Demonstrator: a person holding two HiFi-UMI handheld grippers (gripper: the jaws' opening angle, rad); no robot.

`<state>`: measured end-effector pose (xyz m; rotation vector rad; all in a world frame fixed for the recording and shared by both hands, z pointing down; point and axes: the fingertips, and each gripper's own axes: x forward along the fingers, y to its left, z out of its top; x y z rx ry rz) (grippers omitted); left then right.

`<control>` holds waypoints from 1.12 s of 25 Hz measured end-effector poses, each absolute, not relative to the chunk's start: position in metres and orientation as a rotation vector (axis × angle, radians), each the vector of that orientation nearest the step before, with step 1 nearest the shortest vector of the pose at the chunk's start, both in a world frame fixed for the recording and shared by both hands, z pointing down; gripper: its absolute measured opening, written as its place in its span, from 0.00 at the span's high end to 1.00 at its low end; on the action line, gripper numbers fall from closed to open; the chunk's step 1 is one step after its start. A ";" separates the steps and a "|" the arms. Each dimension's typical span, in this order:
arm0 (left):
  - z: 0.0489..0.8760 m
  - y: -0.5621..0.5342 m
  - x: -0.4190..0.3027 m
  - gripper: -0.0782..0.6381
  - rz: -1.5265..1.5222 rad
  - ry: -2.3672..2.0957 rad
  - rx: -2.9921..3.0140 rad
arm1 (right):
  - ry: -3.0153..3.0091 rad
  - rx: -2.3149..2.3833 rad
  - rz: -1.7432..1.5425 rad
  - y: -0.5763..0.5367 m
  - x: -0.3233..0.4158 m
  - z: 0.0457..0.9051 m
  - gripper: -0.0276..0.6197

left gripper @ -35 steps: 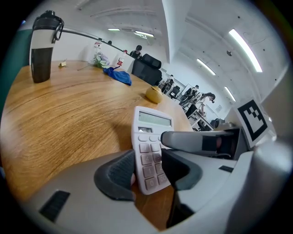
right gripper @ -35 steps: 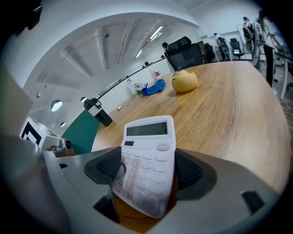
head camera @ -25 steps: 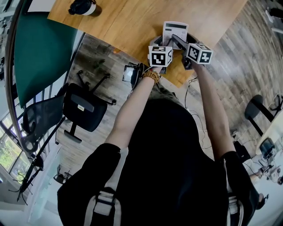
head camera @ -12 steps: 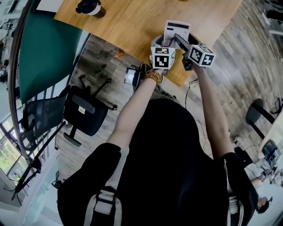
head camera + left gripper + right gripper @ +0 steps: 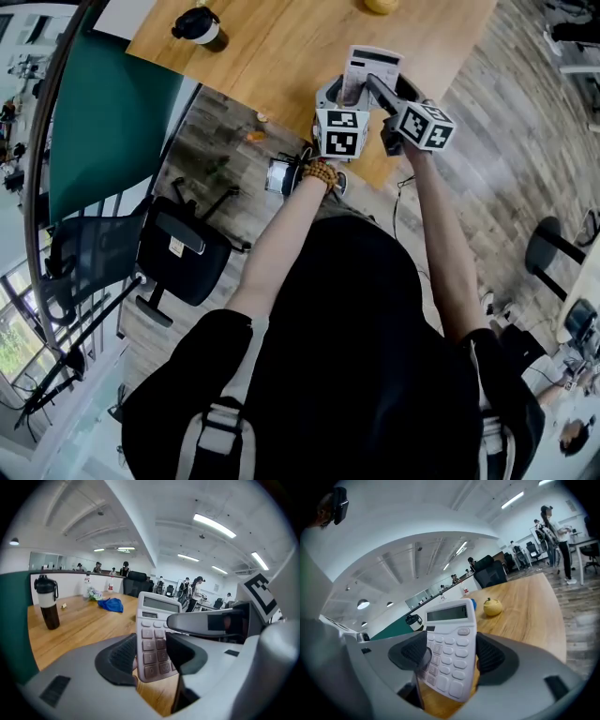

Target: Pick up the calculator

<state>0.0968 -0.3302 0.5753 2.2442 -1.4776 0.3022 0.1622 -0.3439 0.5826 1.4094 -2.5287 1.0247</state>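
Both your grippers have come up off the table since a second ago, and the calculator rides up with them. In the head view it sits at upper centre of the frame, a little more tilted than before. Your own view has shifted too: the bottle at upper left sits lower in the frame than it did, and a yellow fruit now peeks in at the top edge. Left gripper: the jaws have just been easing a shade wider, yet the calculator's lower keypad is between them and both pads bear on its long edges. Right gripper: it pinches the same calculator across its width, a pad on either side of the keys, with wood showing beneath the bottom edge. In the left gripper view, one right jaw crosses at right of centre, just in front of the upper keypad. Reading: the lift is made and the calculator is clear of the table, carried by two grips, so the pick-up looks essentially done. Watch the left grip. If it widens further, the load falls to the right jaws alone and the calculator may tip.
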 end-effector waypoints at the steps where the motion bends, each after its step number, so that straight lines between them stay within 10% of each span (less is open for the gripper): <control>1: 0.567 -0.330 0.097 0.59 0.301 -1.489 2.272 | -2.543 1.414 1.015 -0.343 0.162 0.578 0.43; 28: 0.386 -0.324 0.096 0.59 -0.048 -1.619 2.562 | -2.820 1.500 0.446 -0.335 0.165 0.392 0.47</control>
